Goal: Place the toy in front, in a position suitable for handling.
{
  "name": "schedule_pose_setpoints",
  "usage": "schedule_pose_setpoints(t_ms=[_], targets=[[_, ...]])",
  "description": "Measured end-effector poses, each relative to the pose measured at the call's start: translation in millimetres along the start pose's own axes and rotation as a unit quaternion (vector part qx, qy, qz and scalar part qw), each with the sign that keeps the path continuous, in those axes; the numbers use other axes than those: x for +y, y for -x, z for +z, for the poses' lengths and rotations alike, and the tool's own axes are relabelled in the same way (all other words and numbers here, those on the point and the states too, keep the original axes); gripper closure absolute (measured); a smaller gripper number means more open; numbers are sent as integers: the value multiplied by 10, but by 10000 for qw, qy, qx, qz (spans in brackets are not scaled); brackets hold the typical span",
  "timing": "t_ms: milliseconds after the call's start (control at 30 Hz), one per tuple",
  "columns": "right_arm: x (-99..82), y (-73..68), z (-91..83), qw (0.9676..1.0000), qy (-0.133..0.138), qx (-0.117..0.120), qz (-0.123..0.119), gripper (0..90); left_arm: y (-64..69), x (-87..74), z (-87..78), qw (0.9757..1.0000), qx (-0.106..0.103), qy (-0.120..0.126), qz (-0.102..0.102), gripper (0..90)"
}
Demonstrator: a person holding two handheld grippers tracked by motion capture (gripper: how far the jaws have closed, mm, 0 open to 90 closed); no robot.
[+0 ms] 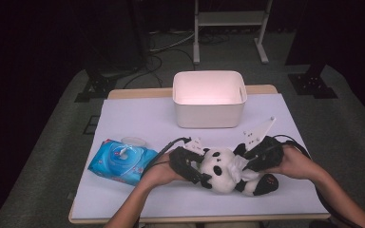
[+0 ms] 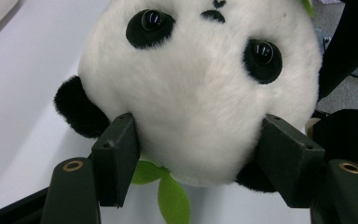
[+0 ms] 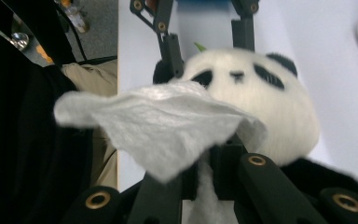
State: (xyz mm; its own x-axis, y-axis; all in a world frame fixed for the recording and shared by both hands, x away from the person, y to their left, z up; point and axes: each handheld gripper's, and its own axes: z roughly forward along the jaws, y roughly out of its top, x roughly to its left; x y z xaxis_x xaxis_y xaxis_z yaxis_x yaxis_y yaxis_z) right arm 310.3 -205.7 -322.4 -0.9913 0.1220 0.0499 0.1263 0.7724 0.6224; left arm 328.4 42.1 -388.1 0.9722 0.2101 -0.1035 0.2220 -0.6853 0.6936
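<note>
Two grippers worked the panda toy [image 1: 221, 168] on the desk [image 1: 133, 118]: left gripper [image 2: 200, 154] clamped its head, right gripper [image 3: 204, 173] pinched a wipe [image 3: 161, 126] just before its face. Wiping appeared under way; next calls for light strokes.

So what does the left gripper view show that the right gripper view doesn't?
The left gripper view alone shows its own jaws pressing both sides of the panda's head, and green fabric leaves under it. The right gripper view alone shows a white wipe pinched in the right gripper. Both show the plush panda's face and the white table cover.
</note>
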Motion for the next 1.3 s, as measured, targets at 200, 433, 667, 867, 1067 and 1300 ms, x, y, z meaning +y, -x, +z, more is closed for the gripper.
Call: schedule_pose_setpoints(t_ms=[200,433,667,867,1067,1300], targets=[[191,-40,49,9997,-125,63,-186,827,33,139,-30,10000,7,83,-11,341],[279,-51,231,9988,-360,152,-298,826,52,208,-21,9999,69,-29,112,341],[201,-65,210,9985,-483,132,-228,826,31,200,-23,10000,48,37,59,341],[114,-101,133,9985,-509,49,-190,826,31,212,-29,9999,55,95,35,357],[152,-120,183,9985,-482,74,-244,827,35,213,14,10000,29,33,59,357],[275,-129,409,9968,-656,181,-424,826,39,148,105,9999,18,-75,67,356]])
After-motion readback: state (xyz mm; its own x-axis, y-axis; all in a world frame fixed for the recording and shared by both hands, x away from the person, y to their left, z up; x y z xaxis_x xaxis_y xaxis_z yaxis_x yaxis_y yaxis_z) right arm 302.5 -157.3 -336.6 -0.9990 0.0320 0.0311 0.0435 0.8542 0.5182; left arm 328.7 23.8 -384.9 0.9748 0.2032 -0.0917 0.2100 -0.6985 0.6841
